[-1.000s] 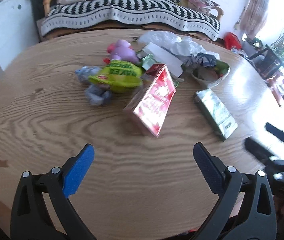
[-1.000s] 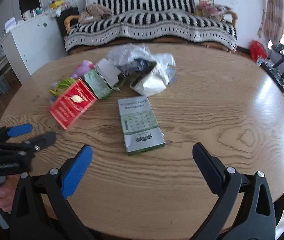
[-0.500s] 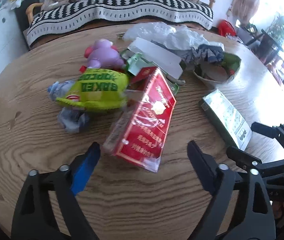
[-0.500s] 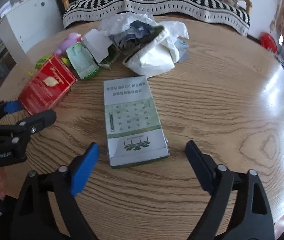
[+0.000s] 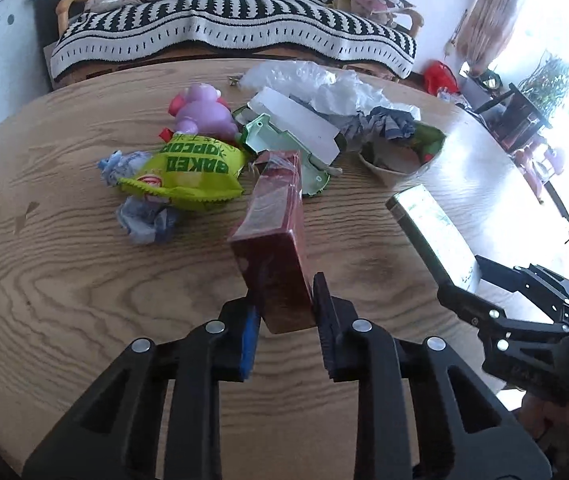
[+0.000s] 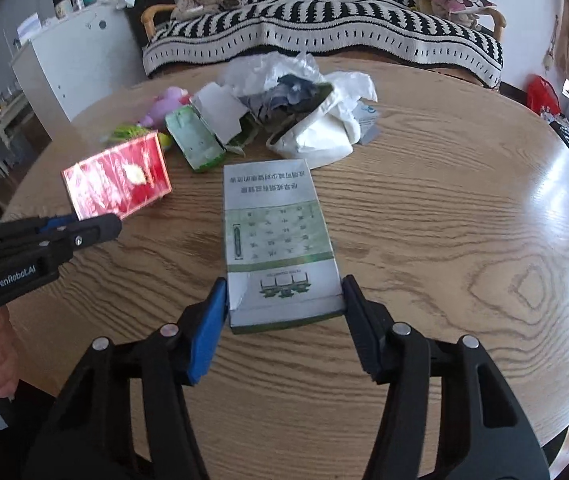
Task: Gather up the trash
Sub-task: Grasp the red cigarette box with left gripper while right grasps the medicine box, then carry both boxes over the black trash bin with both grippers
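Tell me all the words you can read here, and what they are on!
"BAKED" and "POPCORN", upside down: green snack bag.
"GenRobot.AI": left tool.
Green and white box: rows of print, too small to read.
Red box: gold emblem only, no readable words.

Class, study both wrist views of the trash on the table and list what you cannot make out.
- Where the trash goes: no bin in either view.
- Red box underside: left view, hidden by the box itself.
- Paper bowl contents: left view, covered by crumpled wrappers.
- Green-and-white box print: right view, too small to read.
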Motion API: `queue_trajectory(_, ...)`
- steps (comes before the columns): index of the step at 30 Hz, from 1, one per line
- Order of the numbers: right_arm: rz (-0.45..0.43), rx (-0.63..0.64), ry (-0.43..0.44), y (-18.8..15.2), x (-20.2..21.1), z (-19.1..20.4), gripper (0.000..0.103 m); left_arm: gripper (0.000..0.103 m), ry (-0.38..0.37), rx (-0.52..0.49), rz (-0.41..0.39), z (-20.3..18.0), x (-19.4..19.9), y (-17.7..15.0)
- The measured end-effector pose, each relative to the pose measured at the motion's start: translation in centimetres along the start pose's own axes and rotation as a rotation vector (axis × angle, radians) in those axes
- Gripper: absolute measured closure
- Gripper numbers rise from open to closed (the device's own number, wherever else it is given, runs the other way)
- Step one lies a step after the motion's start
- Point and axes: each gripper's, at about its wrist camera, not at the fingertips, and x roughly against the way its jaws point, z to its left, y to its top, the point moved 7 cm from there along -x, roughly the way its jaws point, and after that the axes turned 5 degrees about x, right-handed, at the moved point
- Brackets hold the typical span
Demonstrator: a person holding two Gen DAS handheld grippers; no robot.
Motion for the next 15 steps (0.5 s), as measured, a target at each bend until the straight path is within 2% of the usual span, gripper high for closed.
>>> queue_trajectory(10, -0.048, 0.002, 0.01, -0.7, 1.8, 0.5, 0.046, 0.079, 0.045, -0.003, -0.03, 0.6, 2.2, -0.5)
queue_trajectory(15, -0.102, -0.036, -0.002, -1.1, 3.8, -1.2, 0.046, 0.079, 0.05, -0.021, -0.065, -0.5, 4.0, 0.0)
